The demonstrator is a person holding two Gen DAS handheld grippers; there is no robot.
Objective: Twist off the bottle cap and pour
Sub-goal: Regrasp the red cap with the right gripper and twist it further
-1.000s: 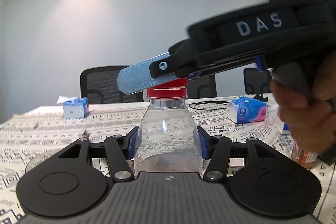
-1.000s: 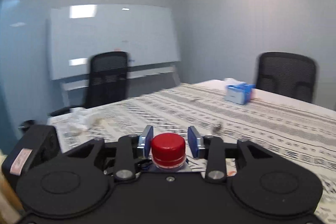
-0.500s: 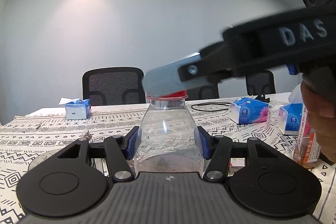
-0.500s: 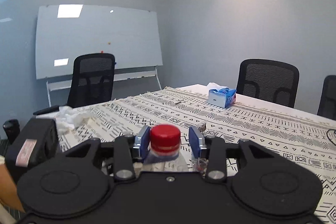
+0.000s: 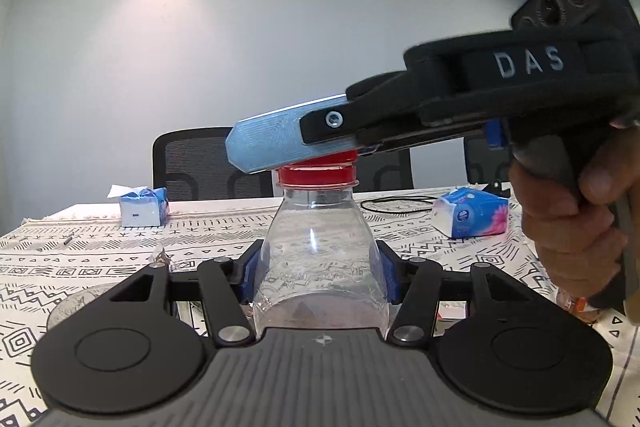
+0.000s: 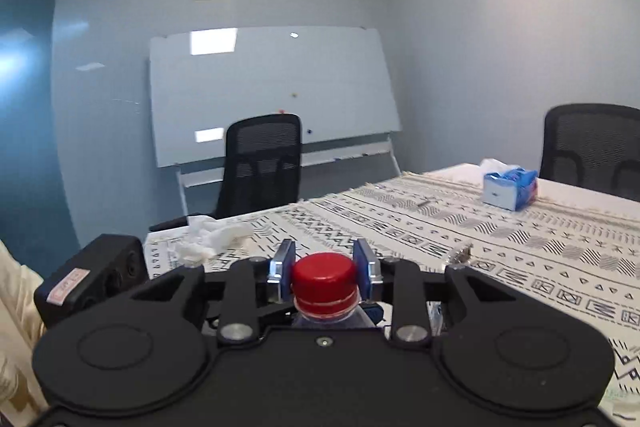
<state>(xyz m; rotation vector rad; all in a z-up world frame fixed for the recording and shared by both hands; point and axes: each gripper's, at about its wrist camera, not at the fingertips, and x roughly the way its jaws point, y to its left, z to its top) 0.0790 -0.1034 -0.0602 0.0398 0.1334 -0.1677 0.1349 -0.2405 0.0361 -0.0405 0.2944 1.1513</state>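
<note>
- At the near edge of the bench [image 6: 500,227], one clear plastic bottle [image 5: 320,247] stands upright, its long axis vertical, and one red cap [image 6: 323,277] sits on its neck.
- The left gripper [image 5: 320,275] has its jaws clamped on the bottle's body from either side, blue pads pressed against the clear wall, so the bottle lies straight ahead between them.
- The right gripper [image 6: 323,269] comes in level from the person's right, across the bottle's axis, and the cap sits directly between its jaws.
- In the right wrist view the two blue pads stand just beside the cap's sides, close enough that I judge them shut on it, though a hairline gap cannot be ruled out.
- The coming move turns on this: the cap's axis runs upward, at a right angle to the right gripper's fingers, so the twist has to go round that vertical line while the left gripper keeps the body from turning.
- The right gripper is the nearer one to the cap; the left holds lower down and does not touch it.
- The cap is still on the neck, with its red ring beneath it, so unscrewing looks unfinished and pouring not begun.
- Counted: two grippers, one hand [image 5: 572,227] in view on the right gripper's handle, two tissue packs [image 5: 142,207] on the patterned cloth in the left view, one black cable loop [image 5: 396,205], one whiteboard [image 6: 272,91].
- No receiving cup can be made out for certain.
</note>
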